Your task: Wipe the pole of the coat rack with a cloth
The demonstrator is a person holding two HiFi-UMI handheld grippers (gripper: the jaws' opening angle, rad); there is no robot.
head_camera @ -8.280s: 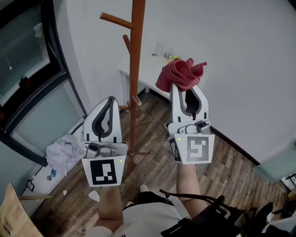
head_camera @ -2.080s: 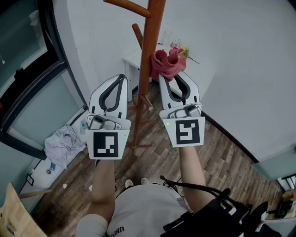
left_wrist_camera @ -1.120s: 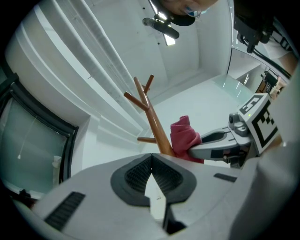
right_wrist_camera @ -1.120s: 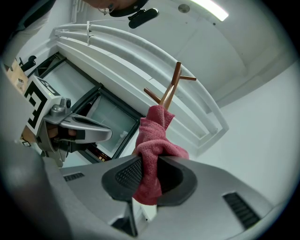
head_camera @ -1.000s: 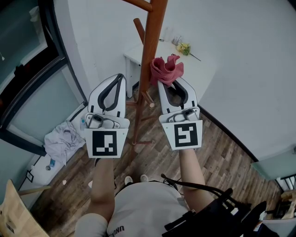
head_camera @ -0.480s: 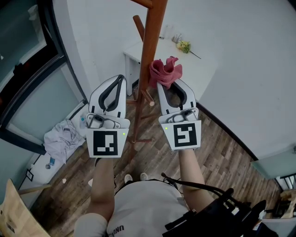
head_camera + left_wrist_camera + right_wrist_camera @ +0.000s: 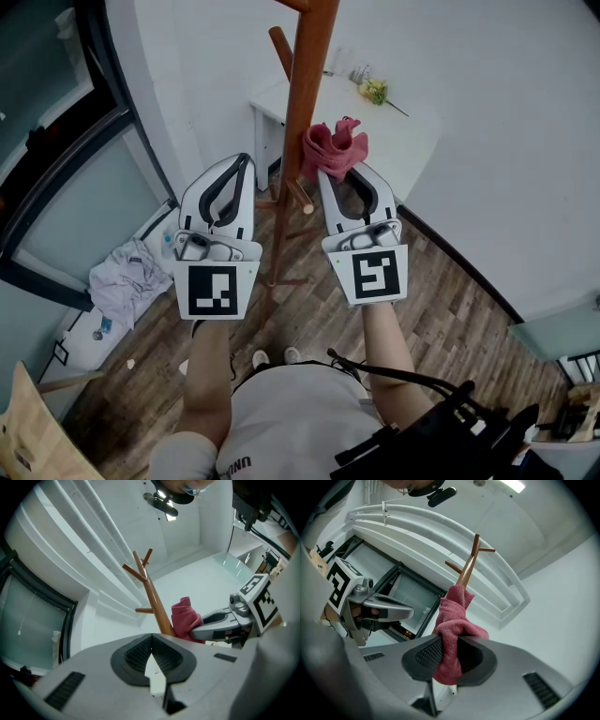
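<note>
A: status?
B: right gripper (image 7: 447, 654) is clamped on the pink cloth (image 7: 452, 616), and the bunch sticks out past the tips. The cloth looks to touch the right side of the pole (image 7: 302, 103), between an upper peg (image 7: 278, 45) and a short lower peg (image 7: 302, 199)
A: left?
B: left gripper (image 7: 150, 644) has its jaws closed together with nothing between them. It sits just left of the pole, and I can't tell if it touches
A: risks?
B: 3 I'd flag
1: only a fold of cloth is pinched, so drag along the wood could pull it out of the jaws
2: the bunch meets only 1 side of the pole, so a straight stroke likely leaves the far side unwiped
3: a downward stroke runs into the lower peg, where the cloth could snag or the jaw tips could knock it
A: rack stability?
B: nothing braces it and the base is only partly visible. A sideways push from the right could rock it. The left gripper could press on the pole to steady it, but with its jaws closed it can't grip
</note>
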